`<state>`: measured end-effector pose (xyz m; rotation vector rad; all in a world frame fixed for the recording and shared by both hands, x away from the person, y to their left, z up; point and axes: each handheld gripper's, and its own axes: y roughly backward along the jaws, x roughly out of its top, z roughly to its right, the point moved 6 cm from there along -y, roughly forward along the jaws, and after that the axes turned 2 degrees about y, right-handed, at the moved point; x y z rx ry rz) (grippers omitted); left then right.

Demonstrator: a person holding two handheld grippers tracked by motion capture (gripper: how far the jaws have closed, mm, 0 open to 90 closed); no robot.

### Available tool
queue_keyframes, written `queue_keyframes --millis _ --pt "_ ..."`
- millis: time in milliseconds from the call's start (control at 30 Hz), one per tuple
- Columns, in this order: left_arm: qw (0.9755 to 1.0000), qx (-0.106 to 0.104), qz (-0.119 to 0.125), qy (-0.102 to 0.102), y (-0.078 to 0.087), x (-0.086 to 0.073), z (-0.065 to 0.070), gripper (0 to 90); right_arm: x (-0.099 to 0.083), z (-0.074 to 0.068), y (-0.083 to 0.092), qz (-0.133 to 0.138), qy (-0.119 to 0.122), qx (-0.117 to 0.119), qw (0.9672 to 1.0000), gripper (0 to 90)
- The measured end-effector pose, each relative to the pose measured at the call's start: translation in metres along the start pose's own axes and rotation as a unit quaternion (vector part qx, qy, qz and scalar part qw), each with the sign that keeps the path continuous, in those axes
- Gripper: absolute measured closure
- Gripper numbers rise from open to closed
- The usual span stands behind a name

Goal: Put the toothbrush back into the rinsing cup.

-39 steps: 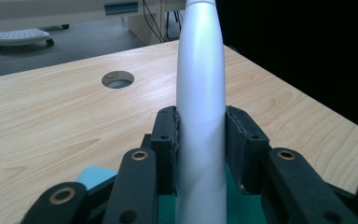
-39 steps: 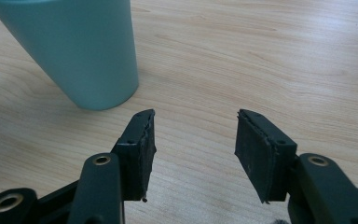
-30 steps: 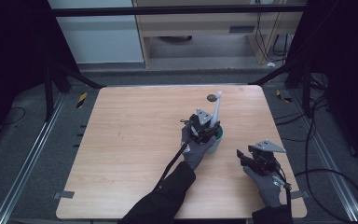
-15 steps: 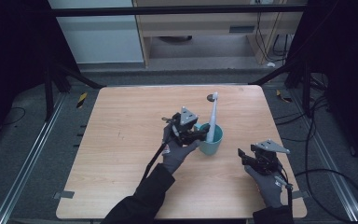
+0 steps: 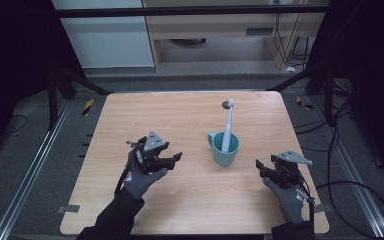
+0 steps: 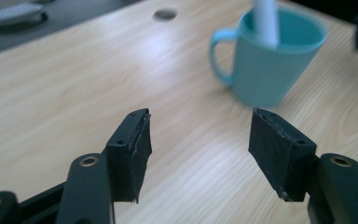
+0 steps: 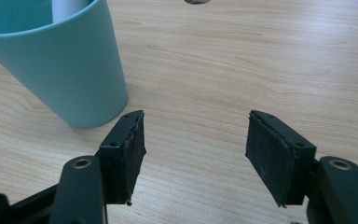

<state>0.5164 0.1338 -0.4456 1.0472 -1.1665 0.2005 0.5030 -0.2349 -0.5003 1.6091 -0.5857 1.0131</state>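
Note:
A teal mug stands upright on the wooden table, right of centre, its handle to the left. A white toothbrush leans in it, head up. My left gripper is open and empty, held left of the mug and apart from it. The left gripper view has the mug ahead to the right, beyond the open gripper. My right gripper is open and empty near the table's front right. In the right gripper view the mug stands close at upper left of the gripper.
A round dark hole sits in the tabletop behind the mug. Black frame posts and cables flank the table on the grey floor. A cabinet stands beyond the far edge.
My left gripper has let go of the toothbrush and drawn back leftward and toward the front, away from the mug. The toothbrush stays in the mug. The right gripper has not moved.

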Motion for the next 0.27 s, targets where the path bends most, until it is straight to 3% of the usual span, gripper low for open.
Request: queue_keyframes --millis 167,267 --pt "0.9992 0.026 -0.018 0.022 0.014 -0.035 -0.025 36.9 -0.001 0.002 0.0 0.001 0.002 -0.002 1.0 35.3" --pt "0.998 0.039 -0.02 0.045 0.022 -0.053 -0.04 36.4 -0.001 0.002 0.0 0.0 0.001 -0.001 1.0 34.2"
